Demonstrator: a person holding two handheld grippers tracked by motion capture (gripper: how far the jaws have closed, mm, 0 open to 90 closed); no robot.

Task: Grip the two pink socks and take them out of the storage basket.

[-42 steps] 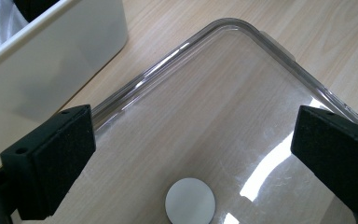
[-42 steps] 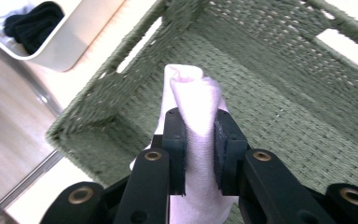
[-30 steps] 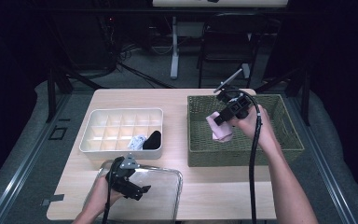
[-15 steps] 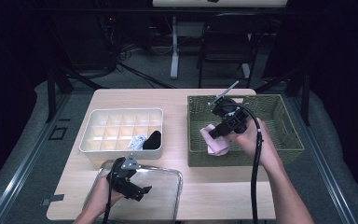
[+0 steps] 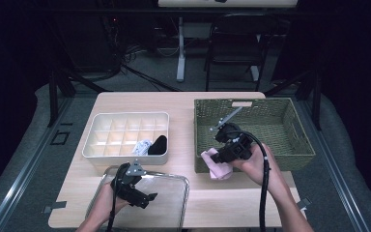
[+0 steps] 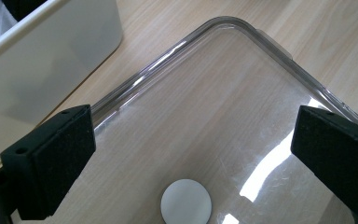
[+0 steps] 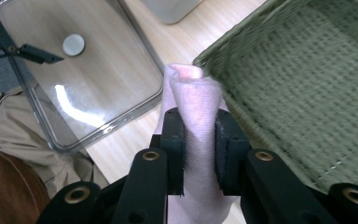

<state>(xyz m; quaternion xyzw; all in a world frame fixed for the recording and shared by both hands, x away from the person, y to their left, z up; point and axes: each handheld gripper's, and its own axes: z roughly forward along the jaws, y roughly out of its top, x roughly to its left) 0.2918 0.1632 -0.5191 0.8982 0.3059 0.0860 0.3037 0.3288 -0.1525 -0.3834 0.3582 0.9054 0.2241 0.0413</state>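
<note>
Resting over the clear, glossy rectangular plastic lid (image 5: pixel 145 198) at the near left, the left gripper (image 6: pixel 193 154) stands with its jaws wide and empty. Just beyond sits the white gridded plastic organiser box (image 5: pixel 125 137), rigid and smooth. Rightward, the right gripper (image 7: pixel 200 140) pinches a soft pink folded cloth (image 7: pixel 193 100) at the near-left rim of the coarse green woven basket (image 5: pixel 270 121). The step looks like carrying the cloth out; next it needs steering left into a compartment.

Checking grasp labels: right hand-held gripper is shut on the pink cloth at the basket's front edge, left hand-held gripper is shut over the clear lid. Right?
One error: the left hand-held gripper is open, not shut. The left gripper view shows its jaws wide apart over the clear lid. The rest holds: the right hand-held gripper is shut on the pink cloth at the front edge of the basket.
</note>
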